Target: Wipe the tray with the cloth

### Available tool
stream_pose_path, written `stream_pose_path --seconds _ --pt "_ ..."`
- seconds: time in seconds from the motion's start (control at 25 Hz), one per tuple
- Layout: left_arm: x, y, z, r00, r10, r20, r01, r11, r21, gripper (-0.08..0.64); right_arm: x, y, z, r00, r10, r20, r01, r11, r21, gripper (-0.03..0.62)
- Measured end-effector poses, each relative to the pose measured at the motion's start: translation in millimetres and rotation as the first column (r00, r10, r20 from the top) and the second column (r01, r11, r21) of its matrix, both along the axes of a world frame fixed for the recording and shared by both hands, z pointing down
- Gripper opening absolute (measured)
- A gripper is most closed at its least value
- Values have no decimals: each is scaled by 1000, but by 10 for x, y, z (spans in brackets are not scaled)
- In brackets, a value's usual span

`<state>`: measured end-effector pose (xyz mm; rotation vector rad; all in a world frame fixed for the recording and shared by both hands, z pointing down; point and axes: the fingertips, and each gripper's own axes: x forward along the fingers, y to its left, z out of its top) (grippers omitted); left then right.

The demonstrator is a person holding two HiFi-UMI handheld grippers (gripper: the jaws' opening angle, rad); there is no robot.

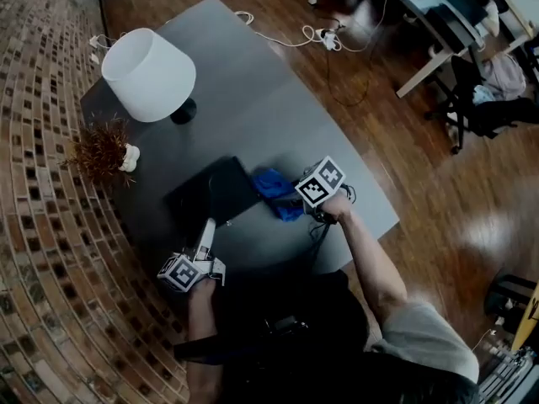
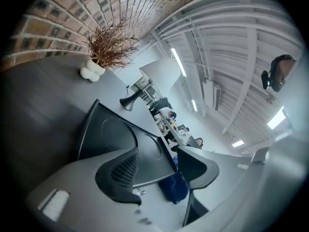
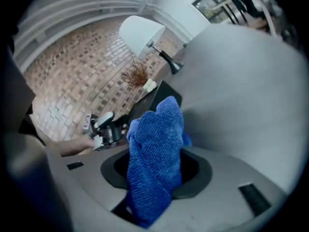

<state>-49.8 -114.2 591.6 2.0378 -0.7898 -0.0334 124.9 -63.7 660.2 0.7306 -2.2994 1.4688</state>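
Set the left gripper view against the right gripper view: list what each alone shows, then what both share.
Left only: ceiling lights, and a close look at the left tool, jaws apart and gripping nothing.
Right only: the right tool clamped on the blue cloth, and the hand carrying the left tool.
Both: the cloth, black tray, lamp, dried plant, brick wall and grey table.

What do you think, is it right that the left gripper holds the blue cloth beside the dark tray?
No. It is the right gripper that holds the blue cloth beside the dark tray, as the right gripper view shows.
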Motion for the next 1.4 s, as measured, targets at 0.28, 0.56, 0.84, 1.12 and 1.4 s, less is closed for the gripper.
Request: stream_pose_path --seconds 0.28,0.56,0.84,1.12,1.4 --pt "-20 31 50 999 2 33 -3 1000 25 205 225 -1364 107 933 61 -354 47 956 289 170" --pt "34 96 11 999 -23 -41 24 1000 12 150 2 -315 451 743 -479 -467 569 820 63 163" --pt "-54 223 244 999 -43 -28 42 998 -41 98 -54 -879 -792 921 -136 -365 257 917 305 164" --pt "-19 214 194 998 -54 -35 53 998 -37 98 -551 -1586 -430 778 105 -620 233 867 439 164" --pt "-48 194 206 999 -41 -29 41 999 -27 98 -584 -772 -403 542 -73 -837 584 749 312 164"
